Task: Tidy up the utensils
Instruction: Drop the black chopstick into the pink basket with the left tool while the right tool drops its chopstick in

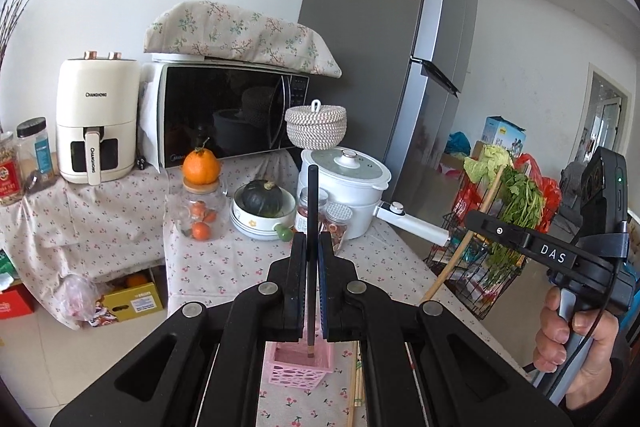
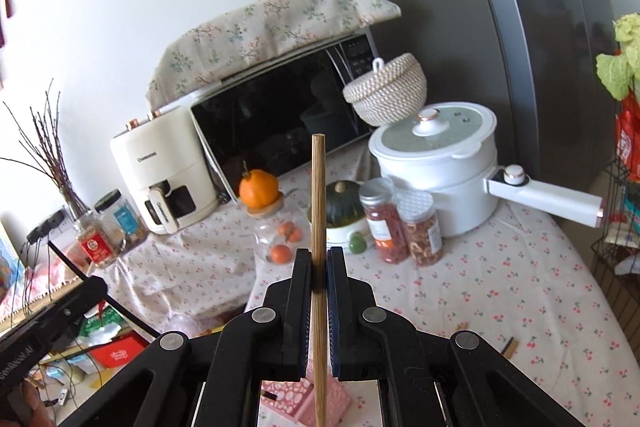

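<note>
My left gripper point(image 1: 312, 247) is shut on a dark chopstick point(image 1: 311, 203) held upright; its lower end hangs inside the pink perforated holder point(image 1: 298, 367) on the cherry-print tablecloth. My right gripper point(image 2: 319, 261) is shut on a light wooden chopstick point(image 2: 318, 195), also upright, over the pink holder point(image 2: 304, 401). In the left wrist view the right gripper point(image 1: 476, 217) shows at the right edge with that wooden chopstick point(image 1: 464, 247) slanting down. More wooden chopsticks point(image 1: 357, 379) lie on the cloth right of the holder.
At the back of the table stand a white pot point(image 1: 352, 187), a squash in a bowl point(image 1: 262, 205), spice jars point(image 2: 400, 223), a glass jar topped by an orange point(image 1: 200, 203), a microwave point(image 1: 224, 115) and an air fryer point(image 1: 96, 123). A wire rack of greens point(image 1: 500, 227) stands to the right by the fridge point(image 1: 384, 27).
</note>
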{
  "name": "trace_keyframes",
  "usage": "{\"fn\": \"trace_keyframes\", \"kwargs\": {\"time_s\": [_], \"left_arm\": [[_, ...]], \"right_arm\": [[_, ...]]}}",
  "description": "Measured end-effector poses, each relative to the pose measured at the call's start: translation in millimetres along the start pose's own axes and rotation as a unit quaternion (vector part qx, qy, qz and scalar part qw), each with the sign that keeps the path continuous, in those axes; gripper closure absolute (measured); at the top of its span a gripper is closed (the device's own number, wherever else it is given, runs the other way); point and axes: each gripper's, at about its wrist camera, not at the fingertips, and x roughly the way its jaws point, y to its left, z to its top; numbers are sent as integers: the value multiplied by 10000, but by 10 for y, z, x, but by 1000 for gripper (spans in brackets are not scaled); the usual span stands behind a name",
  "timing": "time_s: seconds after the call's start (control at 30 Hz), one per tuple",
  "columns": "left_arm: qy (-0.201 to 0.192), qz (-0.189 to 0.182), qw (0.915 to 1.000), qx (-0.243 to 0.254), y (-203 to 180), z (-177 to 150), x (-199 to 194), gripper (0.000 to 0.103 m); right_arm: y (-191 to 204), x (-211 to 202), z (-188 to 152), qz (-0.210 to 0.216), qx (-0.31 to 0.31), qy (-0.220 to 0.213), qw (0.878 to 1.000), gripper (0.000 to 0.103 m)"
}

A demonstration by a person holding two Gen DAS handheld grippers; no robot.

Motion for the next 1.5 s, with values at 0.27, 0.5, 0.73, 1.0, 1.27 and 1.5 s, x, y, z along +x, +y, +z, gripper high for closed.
{"fn": "trace_keyframes", "kwargs": {"time_s": [0.27,0.5,0.73,1.0,1.27,1.5], "left_arm": [[353,255,9984,374,-43,-100,494,98],[991,297,9939,389,-5,-237,914,98],[1166,265,9925,266,56,-303,1090,98],[1043,226,9942,151,13,-258,976,63],[1005,134,9948,-97,30,-248,735,24],[1295,208,9913,117,26,-439,557,13]], "right_arm": [[75,454,-85,272,176,80,9994,99],[131,845,-244,133,17,536,9985,99],[86,1084,-377,88,64,941,9955,99],[-50,1068,-323,247,431,1050,9932,81],[-208,653,-161,248,436,769,9958,53],[-505,292,-178,-108,305,834,9960,30]]}}
